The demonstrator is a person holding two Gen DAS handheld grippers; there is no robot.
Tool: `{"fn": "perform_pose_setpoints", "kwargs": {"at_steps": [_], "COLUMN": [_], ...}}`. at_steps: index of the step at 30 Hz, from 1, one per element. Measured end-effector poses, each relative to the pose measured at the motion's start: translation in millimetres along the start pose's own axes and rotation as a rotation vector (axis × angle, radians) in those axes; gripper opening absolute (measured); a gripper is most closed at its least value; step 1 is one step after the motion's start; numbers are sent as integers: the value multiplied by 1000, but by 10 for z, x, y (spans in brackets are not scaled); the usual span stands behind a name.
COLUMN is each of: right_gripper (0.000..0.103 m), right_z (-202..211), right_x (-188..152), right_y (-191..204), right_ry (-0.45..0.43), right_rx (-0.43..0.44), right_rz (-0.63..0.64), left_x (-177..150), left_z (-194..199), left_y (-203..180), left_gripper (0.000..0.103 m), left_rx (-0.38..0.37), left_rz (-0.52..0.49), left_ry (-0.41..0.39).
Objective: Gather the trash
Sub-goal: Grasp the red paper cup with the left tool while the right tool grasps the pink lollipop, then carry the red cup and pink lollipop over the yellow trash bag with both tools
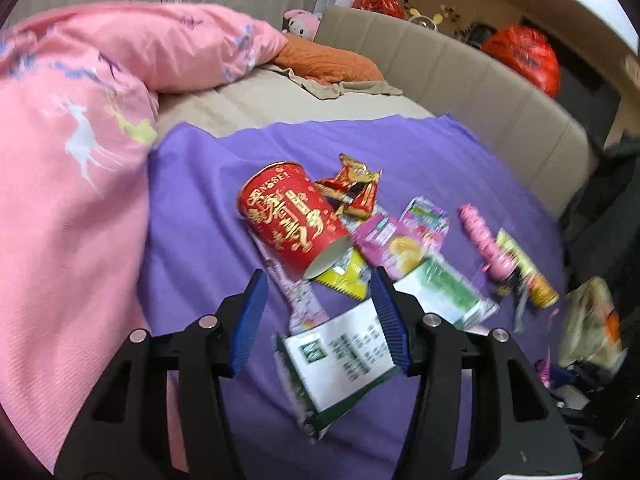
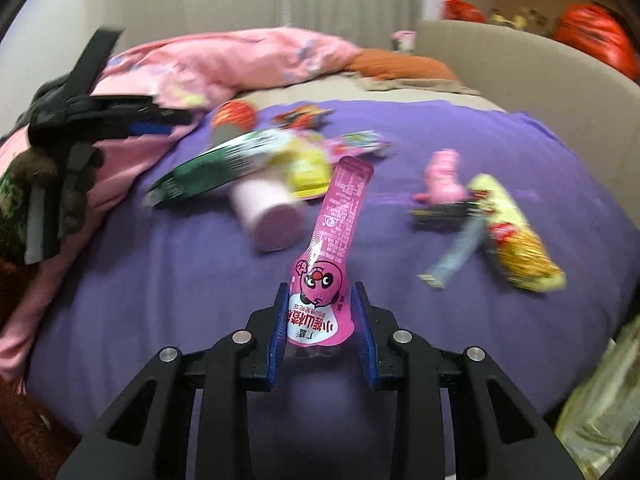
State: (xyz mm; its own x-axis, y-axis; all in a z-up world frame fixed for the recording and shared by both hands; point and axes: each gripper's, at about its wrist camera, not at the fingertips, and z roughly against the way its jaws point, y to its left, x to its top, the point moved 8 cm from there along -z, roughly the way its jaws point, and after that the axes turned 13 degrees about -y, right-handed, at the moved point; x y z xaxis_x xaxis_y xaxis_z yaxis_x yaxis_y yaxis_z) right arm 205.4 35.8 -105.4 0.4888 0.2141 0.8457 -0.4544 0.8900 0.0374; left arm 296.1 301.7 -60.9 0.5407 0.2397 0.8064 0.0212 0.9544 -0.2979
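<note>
The red cup [image 1: 294, 216] has big gold Chinese lettering, unreadable to me; just right of it, the pink wrapper [image 2: 320, 304] reads "小熊山楂", upside down.

Left hand-held gripper [image 1: 320, 312] gapes (angled downward); right hand-held gripper [image 2: 320, 316] stands narrower.

My pink wrapper [image 2: 320, 288] looks like glossy plastic film. The purple sheet [image 2: 160, 280] is matt cloth. The red tub [image 1: 292, 216] has a smooth, printed, slightly shiny skin.

A pink wrapper [image 2: 320, 300] stands upright between the right fingers [image 2: 279, 332]; other wrappers [image 2: 516, 236] lie scattered beyond.
</note>
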Motion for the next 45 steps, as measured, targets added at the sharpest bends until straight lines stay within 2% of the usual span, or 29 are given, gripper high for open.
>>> {"fn": "perform_pose_setpoints", "kwargs": {"at_steps": [3,5,7,12,16,17,18,19,22,28,32,37,45], "right_gripper": [30,30,30,30,30,30,30,30,30,30,30,30,29], "right_z": [33,37,51,125,201,218,220,236,295,415,530,767,1377], "right_x": [44,65,60,15,-39,-56,-67,-79,-91,-32,60,189,261], "right_y": [-226,-312,-377,-399,-402,-422,-432,-448,-477,-594,-711,-915,-1375], "right_ry": [-31,-43,-50,-49,-48,-49,-50,-50,-58,-89,-123,-170,-240], "right_rx": [-22,-33,-31,-41,-52,-51,-50,-52,-56,-75,-100,-133,-215], "right_rz": [-48,-56,-71,-51,-43,-56,-65,-74,-79,-87,-88,-85,-78], "left_x": [155,256,294,206,139,114,88,75,163,429,536,540,211], "left_z": [-123,-278,-442,-891,-1026,-1044,-1053,-1034,-847,-237,10,192,406], "left_y": [45,61,86,282,307,304,285,262,119,-453,-963,-1532,-2603], "left_gripper": [60,61,61,61,61,55,53,53,52,52,52,52,52], "left_rx": [-46,-54,-36,63,83,83,78,79,57,-6,-65,-132,-286], "left_rz": [90,101,105,178,224,235,249,254,213,23,-77,-157,-226], "left_ry": [4,17,46,152,204,225,248,254,190,-2,-73,-106,-83]}}
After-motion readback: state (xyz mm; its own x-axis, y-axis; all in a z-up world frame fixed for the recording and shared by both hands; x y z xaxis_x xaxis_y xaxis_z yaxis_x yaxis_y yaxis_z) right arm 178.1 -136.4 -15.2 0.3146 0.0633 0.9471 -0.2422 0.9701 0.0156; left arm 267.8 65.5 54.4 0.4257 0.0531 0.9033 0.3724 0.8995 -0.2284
